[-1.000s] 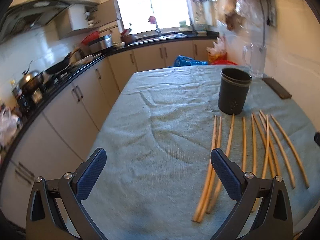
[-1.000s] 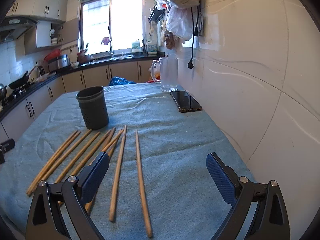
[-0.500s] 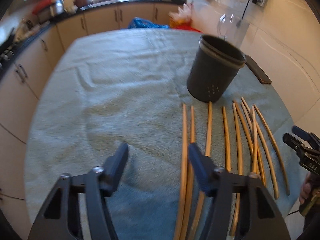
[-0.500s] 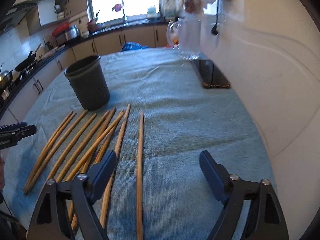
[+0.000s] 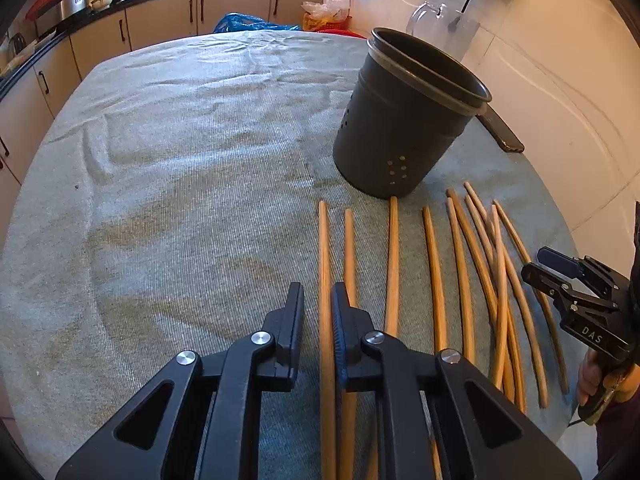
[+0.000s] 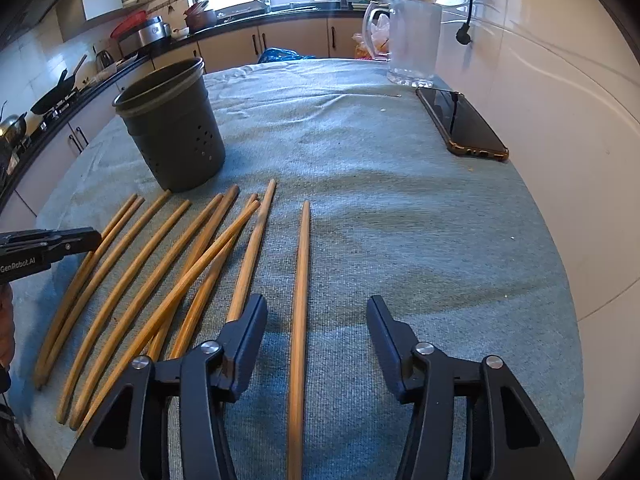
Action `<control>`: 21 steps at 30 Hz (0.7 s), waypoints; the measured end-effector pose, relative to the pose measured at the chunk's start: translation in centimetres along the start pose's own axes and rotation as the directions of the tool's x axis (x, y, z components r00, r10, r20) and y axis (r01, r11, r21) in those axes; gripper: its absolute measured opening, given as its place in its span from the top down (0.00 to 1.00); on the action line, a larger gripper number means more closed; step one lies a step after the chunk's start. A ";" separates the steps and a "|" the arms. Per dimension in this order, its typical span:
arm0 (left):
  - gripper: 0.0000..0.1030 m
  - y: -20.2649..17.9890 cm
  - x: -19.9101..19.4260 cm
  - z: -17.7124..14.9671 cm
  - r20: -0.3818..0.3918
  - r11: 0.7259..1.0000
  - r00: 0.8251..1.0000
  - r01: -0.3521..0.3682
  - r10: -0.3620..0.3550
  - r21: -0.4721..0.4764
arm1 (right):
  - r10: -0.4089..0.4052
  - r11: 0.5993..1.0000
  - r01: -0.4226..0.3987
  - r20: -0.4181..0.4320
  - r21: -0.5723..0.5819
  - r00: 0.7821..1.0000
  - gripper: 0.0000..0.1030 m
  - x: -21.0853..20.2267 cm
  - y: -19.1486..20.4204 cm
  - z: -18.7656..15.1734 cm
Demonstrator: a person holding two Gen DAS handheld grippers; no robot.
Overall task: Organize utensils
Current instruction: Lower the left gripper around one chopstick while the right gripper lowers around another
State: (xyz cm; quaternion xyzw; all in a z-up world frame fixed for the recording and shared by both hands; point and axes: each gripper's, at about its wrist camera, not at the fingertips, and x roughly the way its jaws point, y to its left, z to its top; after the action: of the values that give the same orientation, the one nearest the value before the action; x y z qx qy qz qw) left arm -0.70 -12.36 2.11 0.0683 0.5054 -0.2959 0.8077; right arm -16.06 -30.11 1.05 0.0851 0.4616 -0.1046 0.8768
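Several wooden chopsticks lie side by side on the blue-grey tablecloth [image 5: 180, 160], in front of a dark perforated utensil holder [image 5: 400, 128] [image 6: 176, 136]. My left gripper [image 5: 318, 288] points down at the leftmost chopstick [image 5: 325, 248]. Its jaws are closing and nearly together, the stick runs between them against the right finger, and a small gap shows on the left. My right gripper [image 6: 317, 302] hangs over the rightmost chopstick [image 6: 302, 264]. Its jaws are closing too, about half wide, with the stick between them untouched. Each gripper shows at the edge of the other's view [image 5: 560, 276] [image 6: 80, 236].
A phone [image 6: 464, 128] lies near the wall at the right of the table, with a glass mug [image 6: 412, 44] behind it. Kitchen counters and cabinets run along the left and far side. A hand holds the right gripper at the table's right edge.
Both grippers have dropped and tilted down toward the chopsticks. The left jaws went from wide to nearly together around the leftmost stick; the right jaws narrowed to about half around the rightmost one.
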 end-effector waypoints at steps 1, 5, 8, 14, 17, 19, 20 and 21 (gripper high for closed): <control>0.87 0.0 0.1 0.0 0.000 1.000 1.000 -0.003 0.003 0.002 | -0.002 1.000 0.002 -0.003 -0.002 1.000 0.48 0.1 0.0 0.0; 0.87 -0.1 0.4 0.5 -0.008 1.000 1.000 -0.017 0.017 0.007 | -0.007 1.000 0.007 -0.014 0.000 1.000 0.51 0.6 0.0 0.1; 0.87 0.1 0.6 1.0 -0.023 1.000 1.000 -0.018 0.018 -0.006 | -0.008 1.000 0.008 -0.028 -0.006 1.000 0.51 0.8 -0.1 0.4; 0.87 -0.3 1.5 2.1 -0.042 0.999 0.998 -0.043 0.044 0.023 | -0.009 1.000 0.007 -0.091 -0.024 0.996 0.52 1.9 -0.4 2.2; 0.87 -0.2 1.8 2.5 -0.044 1.000 0.999 -0.027 0.027 0.004 | -0.011 1.000 0.008 -0.117 -0.023 0.993 0.55 2.7 -0.8 3.5; 0.87 0.1 1.9 2.7 -0.038 1.000 0.999 -0.012 0.011 -0.014 | -0.016 1.000 0.013 -0.123 -0.025 0.992 0.57 3.2 -0.9 4.1; 0.87 0.1 2.0 2.7 -0.033 1.000 0.999 -0.008 0.008 -0.018 | -0.024 0.999 0.020 -0.124 -0.031 0.992 0.59 3.5 -0.8 4.4; 0.87 0.1 2.0 2.7 -0.028 1.000 1.000 -0.005 0.005 -0.021 | -0.028 0.999 0.024 -0.123 -0.038 0.992 0.61 3.7 -0.7 4.7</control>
State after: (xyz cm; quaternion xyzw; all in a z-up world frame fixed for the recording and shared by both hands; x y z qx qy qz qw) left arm 2.04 -14.17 1.66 0.0653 0.5196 -0.2876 0.8019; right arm -10.50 -32.36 0.61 0.0694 0.5177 -0.1022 0.8466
